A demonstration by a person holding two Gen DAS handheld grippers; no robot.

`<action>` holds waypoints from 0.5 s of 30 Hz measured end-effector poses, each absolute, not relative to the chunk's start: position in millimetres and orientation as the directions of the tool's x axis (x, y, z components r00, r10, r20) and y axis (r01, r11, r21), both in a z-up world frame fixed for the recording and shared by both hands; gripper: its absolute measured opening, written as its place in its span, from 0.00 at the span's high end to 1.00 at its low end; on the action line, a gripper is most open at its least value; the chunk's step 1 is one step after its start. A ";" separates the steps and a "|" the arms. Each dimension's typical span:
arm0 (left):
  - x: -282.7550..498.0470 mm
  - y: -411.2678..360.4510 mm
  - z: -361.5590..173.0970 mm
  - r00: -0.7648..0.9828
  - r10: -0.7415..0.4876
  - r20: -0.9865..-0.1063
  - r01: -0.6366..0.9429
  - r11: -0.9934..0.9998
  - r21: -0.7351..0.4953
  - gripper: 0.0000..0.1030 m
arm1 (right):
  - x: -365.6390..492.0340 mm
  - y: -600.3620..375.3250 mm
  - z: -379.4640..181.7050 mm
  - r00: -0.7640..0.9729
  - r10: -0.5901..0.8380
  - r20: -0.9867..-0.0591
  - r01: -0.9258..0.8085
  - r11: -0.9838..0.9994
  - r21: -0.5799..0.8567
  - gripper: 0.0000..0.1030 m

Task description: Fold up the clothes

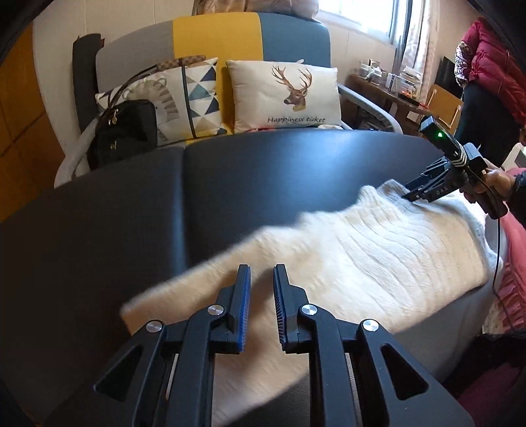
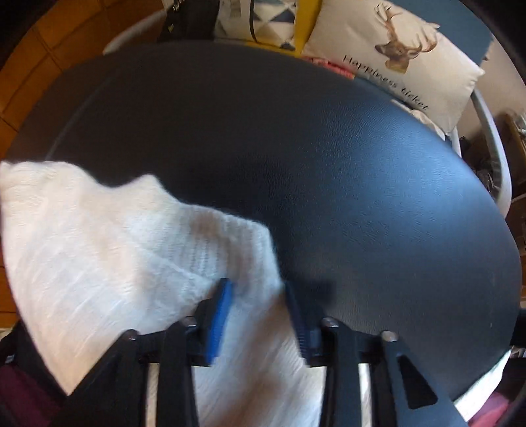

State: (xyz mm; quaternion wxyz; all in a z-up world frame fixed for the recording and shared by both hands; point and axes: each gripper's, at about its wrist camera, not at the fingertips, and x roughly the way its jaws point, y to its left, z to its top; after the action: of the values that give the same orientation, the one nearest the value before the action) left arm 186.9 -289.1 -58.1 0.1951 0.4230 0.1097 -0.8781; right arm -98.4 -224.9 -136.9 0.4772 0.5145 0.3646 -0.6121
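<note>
A cream ribbed knit sweater (image 1: pixel 345 249) lies spread on a dark leather-look tabletop (image 1: pixel 230 184), stretching from beneath the left gripper (image 1: pixel 262 272) across to the right gripper (image 1: pixel 411 193), with one end hanging over the near edge; the cloth is blurred in both views. The left gripper's jaws stand narrow with a gap between them, hovering above the sweater with nothing pinched. The right gripper (image 2: pixel 256 289), held in a person's hand (image 1: pixel 490 184), points steeply down at the far corner of the sweater (image 2: pixel 131 249); its jaws stand fairly wide, with knit fabric lying between the blue pads (image 2: pixel 220 315) but not clamped.

The step in hand appears to be laying the sweater flat before a fold; to do it well, each pair of jaws should likely take one layer near an edge, draw the cloth taut and level, and leave no bunching under the jaws.

Beyond the jaws, the tabletop is smooth and bare, with a seam running across it. Past it stands a grey, yellow and blue sofa (image 1: pixel 217 36) carrying a deer-print cushion (image 1: pixel 286 92), a geometric cushion (image 1: pixel 190 95) and a black handbag (image 1: pixel 128 128); a window (image 1: pixel 358 13) lights the room at the right.
</note>
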 end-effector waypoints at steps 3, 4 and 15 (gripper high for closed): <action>172.0 -305.2 -57.2 -0.581 -0.185 -0.792 0.371 -0.927 -0.055 0.85 | -105.3 -221.8 -140.3 0.033 -0.233 -0.972 0.962 -0.257 0.095 0.38; 164.4 -307.4 -57.9 -0.580 -0.153 -0.800 0.336 -0.940 -0.063 0.85 | -105.1 -218.5 -140.6 0.046 -0.248 -0.968 0.965 -0.241 0.108 0.34; 100.9 -297.9 -49.8 -0.495 0.221 -0.840 -0.037 -0.972 -0.234 0.69 | -100.0 -182.8 -138.7 0.066 -0.359 -0.931 0.990 -0.092 0.106 0.20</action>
State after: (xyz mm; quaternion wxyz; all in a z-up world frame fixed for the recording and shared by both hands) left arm 100.9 -297.9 -49.8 -0.0751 0.4969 0.0924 -0.8596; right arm -100.0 -182.8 -138.7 0.5751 0.4498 0.3510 -0.5863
